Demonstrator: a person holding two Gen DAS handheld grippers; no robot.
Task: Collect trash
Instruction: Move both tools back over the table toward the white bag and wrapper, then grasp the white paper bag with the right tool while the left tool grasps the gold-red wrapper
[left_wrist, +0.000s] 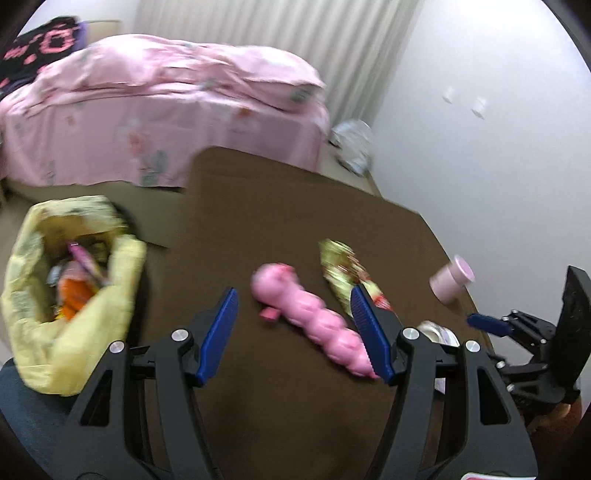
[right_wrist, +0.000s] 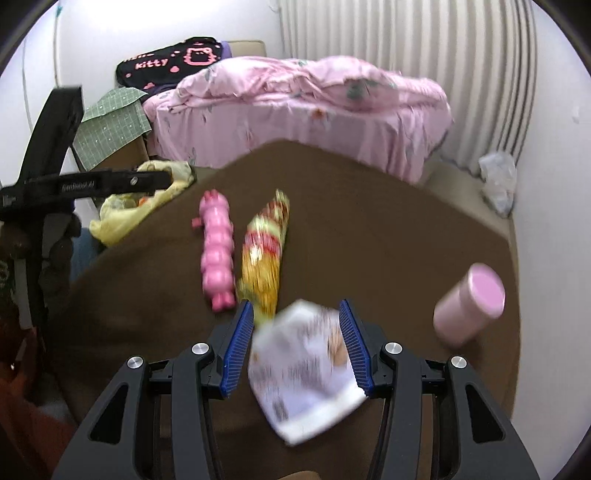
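Observation:
A white printed wrapper (right_wrist: 303, 369) lies on the brown table (right_wrist: 388, 229) between the fingers of my right gripper (right_wrist: 295, 302). The jaws stand open, with a gap at the left pad. A crumpled yellow, green and red snack wrapper (right_wrist: 266, 243) lies just ahead, beside a pink caterpillar toy (right_wrist: 218, 251). My left gripper (left_wrist: 293, 291) is open with nothing in it, above the table and over the toy (left_wrist: 314, 317). The yellow trash bag (left_wrist: 74, 295) gapes open at the table's left edge with several wrappers inside.
A pink lidded canister (right_wrist: 469, 306) lies tipped on the table's right side. A bed with a pink cover (right_wrist: 303, 110) stands behind the table. A crumpled white plastic bag (right_wrist: 498, 181) sits on the floor by the curtain. White walls close in on the right.

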